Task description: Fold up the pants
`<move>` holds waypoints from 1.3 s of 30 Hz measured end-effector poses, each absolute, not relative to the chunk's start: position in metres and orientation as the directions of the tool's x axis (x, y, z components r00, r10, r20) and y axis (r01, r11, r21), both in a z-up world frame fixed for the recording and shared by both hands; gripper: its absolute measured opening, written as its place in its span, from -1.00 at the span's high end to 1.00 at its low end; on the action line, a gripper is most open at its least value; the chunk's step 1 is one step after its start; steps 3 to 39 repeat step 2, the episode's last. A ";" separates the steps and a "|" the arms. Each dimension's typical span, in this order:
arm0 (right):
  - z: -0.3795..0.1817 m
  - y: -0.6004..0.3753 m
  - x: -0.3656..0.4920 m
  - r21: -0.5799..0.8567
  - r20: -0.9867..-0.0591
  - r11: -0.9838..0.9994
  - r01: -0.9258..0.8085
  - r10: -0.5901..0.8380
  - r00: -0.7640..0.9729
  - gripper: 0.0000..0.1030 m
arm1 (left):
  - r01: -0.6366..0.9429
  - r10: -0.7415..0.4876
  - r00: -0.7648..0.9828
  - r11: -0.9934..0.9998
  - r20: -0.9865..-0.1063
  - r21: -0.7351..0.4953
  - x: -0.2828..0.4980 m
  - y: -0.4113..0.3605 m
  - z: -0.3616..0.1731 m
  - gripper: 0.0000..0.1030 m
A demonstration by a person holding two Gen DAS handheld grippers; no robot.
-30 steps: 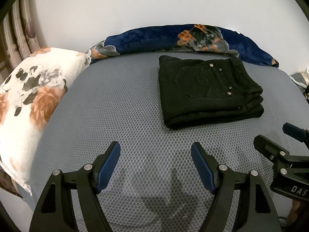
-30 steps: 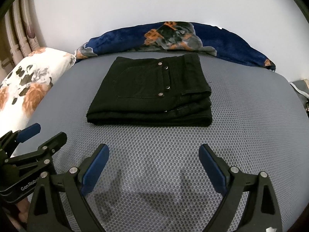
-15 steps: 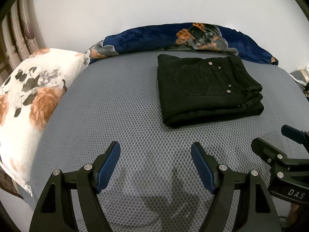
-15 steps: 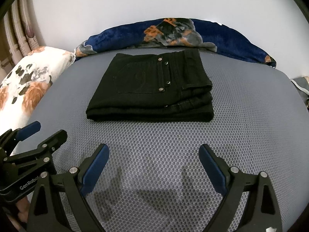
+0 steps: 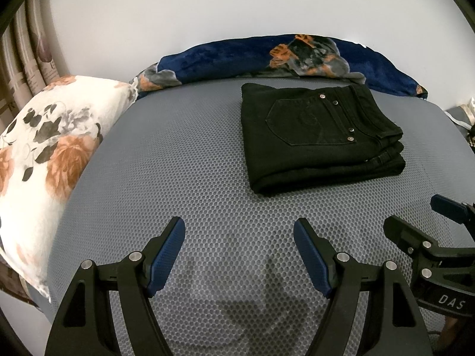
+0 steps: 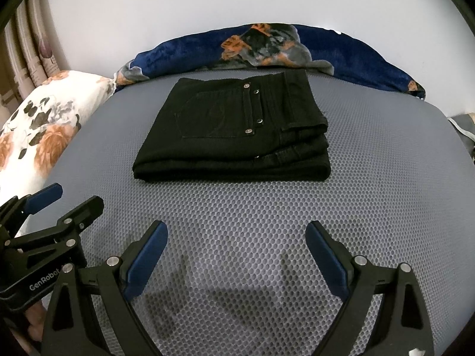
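1. Left wrist view: a grey mattress point(image 5: 184, 160) with a honeycomb mesh cover fills most of the frame, under a plain white wall point(image 5: 237, 3) across the top.
2. A white pillow point(image 5: 50, 154) printed with orange and grey flowers lies along the left edge of the frame, partly over the mattress side.
3. A dark blue blanket point(image 5: 225, 56) with orange and grey flowers is bunched along the far edge of the mattress, in the upper centre and upper right.
4. The black pants point(image 5: 314, 136) lie folded into a thick rectangular stack in the right centre of the frame, just in front of the blanket. A back pocket with small metal rivets faces up. In the right wrist view the same pants point(image 6: 237, 130) sit in the centre of the frame.
5. The left gripper point(image 5: 239, 228) is at the bottom centre of its own view. Its blue-padded jaws are spread apart over bare mattress, with nothing between them, well short of the pants.
6. The right gripper point(image 6: 236, 231) is at the bottom centre of its own view, jaws likewise spread wide and empty above the mattress, apart from the pants.
7. Striped curtains point(image 5: 26, 56) show in the upper left corner.
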State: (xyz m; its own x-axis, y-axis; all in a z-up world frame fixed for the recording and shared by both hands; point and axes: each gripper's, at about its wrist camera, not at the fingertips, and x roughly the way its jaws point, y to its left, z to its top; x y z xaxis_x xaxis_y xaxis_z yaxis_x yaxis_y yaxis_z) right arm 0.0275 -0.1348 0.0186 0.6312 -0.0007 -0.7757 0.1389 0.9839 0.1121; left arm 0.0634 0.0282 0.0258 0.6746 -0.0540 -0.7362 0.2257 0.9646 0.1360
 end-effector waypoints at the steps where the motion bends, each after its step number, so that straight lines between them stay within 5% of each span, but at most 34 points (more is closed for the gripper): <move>1: 0.019 -0.135 0.027 0.112 -0.776 0.984 0.139 0.000 0.631 -0.80 | 0.227 -0.055 0.674 0.964 -0.737 0.136 0.064 0.028 0.026 -0.47; 39: 0.019 -0.135 0.027 0.112 -0.776 0.984 0.140 -0.001 0.631 -0.80 | 0.228 -0.055 0.673 0.964 -0.738 0.135 0.064 0.028 0.026 -0.47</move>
